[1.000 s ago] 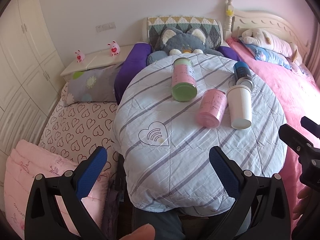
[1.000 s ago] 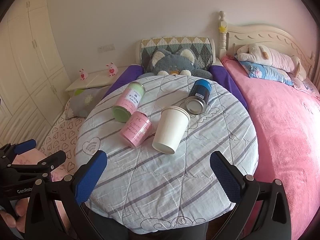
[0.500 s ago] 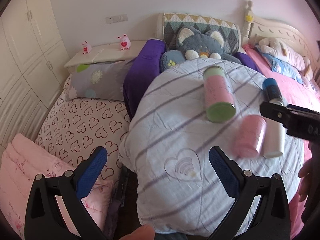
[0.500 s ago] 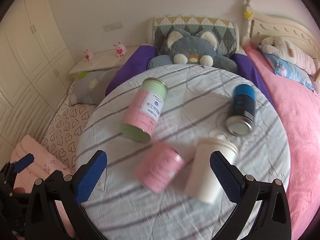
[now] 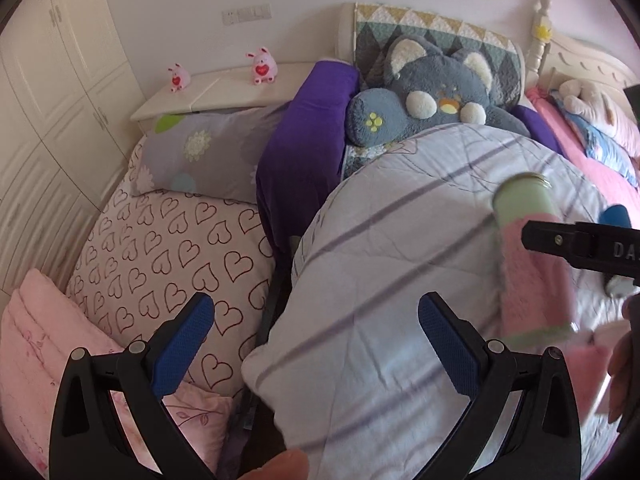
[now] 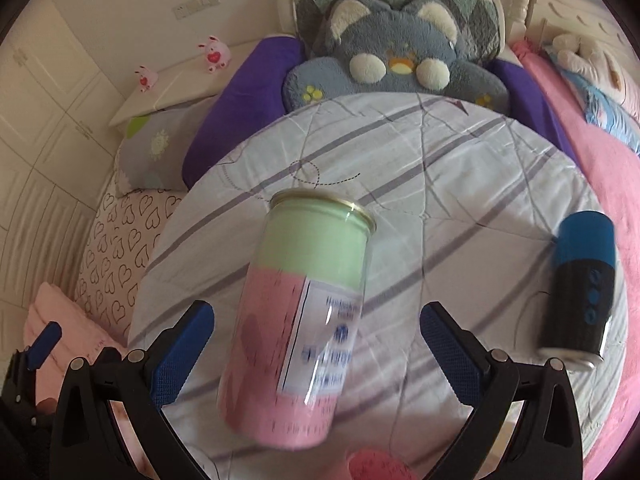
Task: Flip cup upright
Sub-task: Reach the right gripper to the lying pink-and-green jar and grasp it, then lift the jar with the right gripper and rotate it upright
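Note:
A tall pink and green can (image 6: 298, 330) lies on its side on the round table (image 6: 460, 184) with a striped cloth, between the open fingers of my right gripper (image 6: 316, 354). It also shows, blurred, in the left wrist view (image 5: 532, 256). A blue and black can (image 6: 582, 284) lies on its side at the right. A small pink can (image 6: 378, 465) shows only as a rim at the bottom edge. The white paper cup is out of both views. My left gripper (image 5: 316, 350) is open and empty over the table's left edge. The right gripper's body (image 5: 588, 248) crosses the left wrist view.
A grey cat plush (image 6: 392, 60) lies behind the table. A purple cushion (image 5: 308, 136) and a heart-print bed (image 5: 168, 248) are to the left. A pink bed (image 6: 612, 176) is to the right. White wardrobes (image 5: 52, 92) stand at far left.
Both grippers have moved forward and to the left. The right gripper has come close over the pink and green can; the white cup and small pink can have slipped below its view.

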A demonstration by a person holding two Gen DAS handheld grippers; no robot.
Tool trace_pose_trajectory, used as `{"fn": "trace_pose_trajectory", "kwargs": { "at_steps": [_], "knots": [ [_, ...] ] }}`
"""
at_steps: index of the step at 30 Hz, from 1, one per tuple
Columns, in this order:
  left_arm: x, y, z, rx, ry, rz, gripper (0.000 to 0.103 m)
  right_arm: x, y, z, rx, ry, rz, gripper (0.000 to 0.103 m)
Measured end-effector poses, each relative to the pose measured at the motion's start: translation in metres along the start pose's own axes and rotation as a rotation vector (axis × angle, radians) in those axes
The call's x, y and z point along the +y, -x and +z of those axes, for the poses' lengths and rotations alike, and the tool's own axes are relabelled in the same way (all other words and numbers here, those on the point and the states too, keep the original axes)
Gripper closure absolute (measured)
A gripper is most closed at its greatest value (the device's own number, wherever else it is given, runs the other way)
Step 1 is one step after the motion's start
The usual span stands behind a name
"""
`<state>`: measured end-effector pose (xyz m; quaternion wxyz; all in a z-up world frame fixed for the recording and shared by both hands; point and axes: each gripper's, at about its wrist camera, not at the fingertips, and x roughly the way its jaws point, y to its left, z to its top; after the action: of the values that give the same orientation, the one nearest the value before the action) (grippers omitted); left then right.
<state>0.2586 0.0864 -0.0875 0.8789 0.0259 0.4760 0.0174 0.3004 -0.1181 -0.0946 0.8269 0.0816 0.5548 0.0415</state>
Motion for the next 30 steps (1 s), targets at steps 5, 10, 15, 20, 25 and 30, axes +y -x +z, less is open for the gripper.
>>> {"fn": "trace_pose_trajectory", "kwargs": {
  "at_steps": [5, 10, 15, 20, 25, 30],
  "knots": [
    [-0.002, -0.017, 0.011, 0.004, -0.002, -0.014, 0.0, -0.002, -0.022, 0.013, 0.092, -0.002, -0.01, 0.0],
    [-0.001, -0.023, 0.014, 0.011, 0.006, -0.031, 0.0, 0.001, -0.043, 0.014, 0.194, 0.001, 0.031, 0.015],
    [0.005, -0.02, 0.01, 0.015, 0.016, -0.019, 0.0, 0.009, -0.043, 0.009, 0.204, 0.029, 0.055, 0.029],
    [0.011, -0.007, 0.001, 0.015, 0.027, 0.0, 0.0, 0.011, -0.029, 0.001, 0.178, 0.021, 0.116, 0.029],
    [0.012, 0.019, -0.012, -0.007, 0.02, 0.016, 0.0, 0.022, 0.009, -0.008, 0.128, 0.051, 0.168, 0.029],
    [0.006, 0.047, -0.029, -0.031, 0.011, 0.009, 0.0, 0.016, 0.055, -0.041, 0.083, 0.074, 0.22, 0.029]
  ]
}}
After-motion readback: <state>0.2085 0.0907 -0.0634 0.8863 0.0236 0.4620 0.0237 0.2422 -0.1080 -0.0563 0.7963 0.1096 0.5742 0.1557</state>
